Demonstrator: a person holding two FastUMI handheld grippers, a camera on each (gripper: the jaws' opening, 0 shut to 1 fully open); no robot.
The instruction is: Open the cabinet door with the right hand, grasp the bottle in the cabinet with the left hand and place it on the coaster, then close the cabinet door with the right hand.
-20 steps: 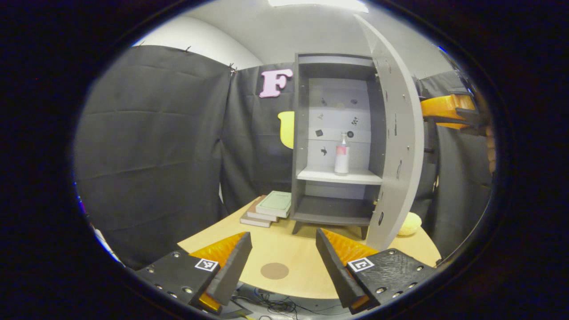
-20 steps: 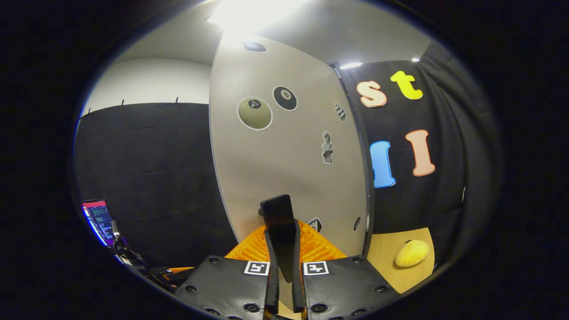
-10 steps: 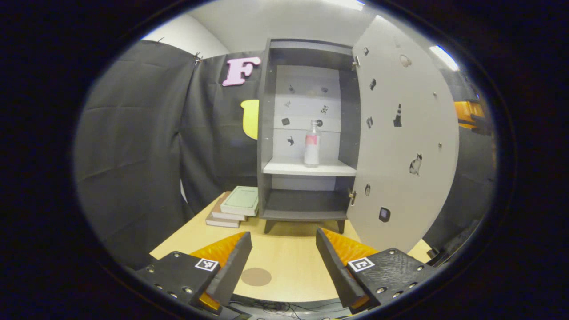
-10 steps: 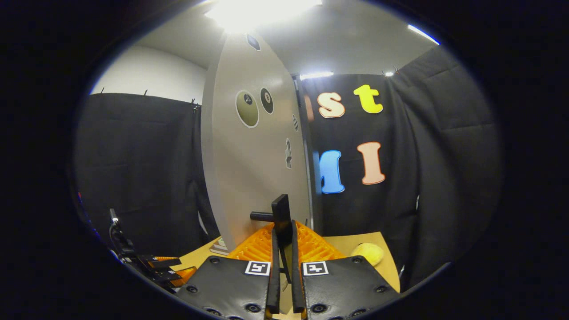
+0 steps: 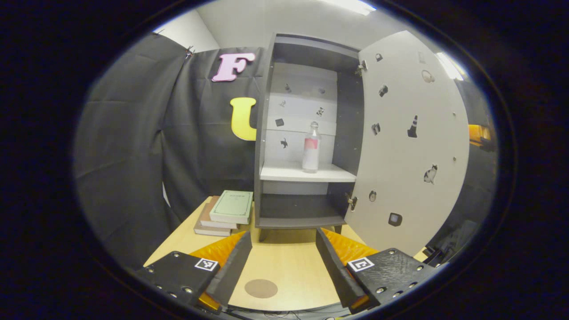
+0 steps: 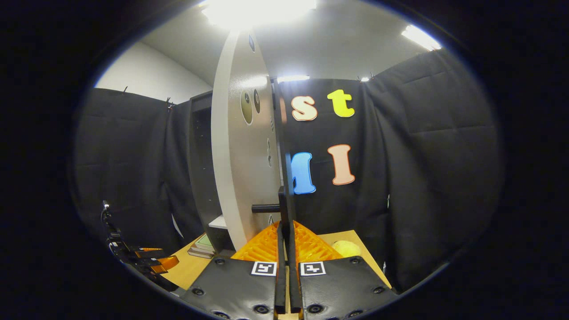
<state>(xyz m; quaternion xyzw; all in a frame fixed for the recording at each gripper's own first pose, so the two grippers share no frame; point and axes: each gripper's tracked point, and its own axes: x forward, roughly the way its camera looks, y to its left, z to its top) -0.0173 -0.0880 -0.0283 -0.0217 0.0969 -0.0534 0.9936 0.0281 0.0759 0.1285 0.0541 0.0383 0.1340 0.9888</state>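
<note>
The grey cabinet (image 5: 263, 133) stands open on the wooden table (image 5: 284, 266). A clear bottle (image 5: 311, 149) with a pink label stands upright on its white middle shelf. Its door (image 5: 413, 146) hangs swung out to the right. My left gripper (image 5: 283, 258) is open and empty, low over the table, well in front of the cabinet. A round brown coaster (image 5: 261, 288) lies on the table between its fingers. In the right gripper view, my right gripper (image 6: 286, 231) is shut on the door's black handle (image 6: 284, 206), and the door (image 6: 242, 164) is seen nearly edge-on.
A stack of books (image 5: 224, 213) lies left of the cabinet on the table. A yellow lemon-like object (image 6: 346, 248) rests on the table behind the door. The left gripper (image 6: 146, 262) appears low at the left of the right gripper view.
The door has swung farther open, drawn by my right gripper on its handle. My left gripper has shifted, so the cabinet's inside and the bottle now face it more squarely.
</note>
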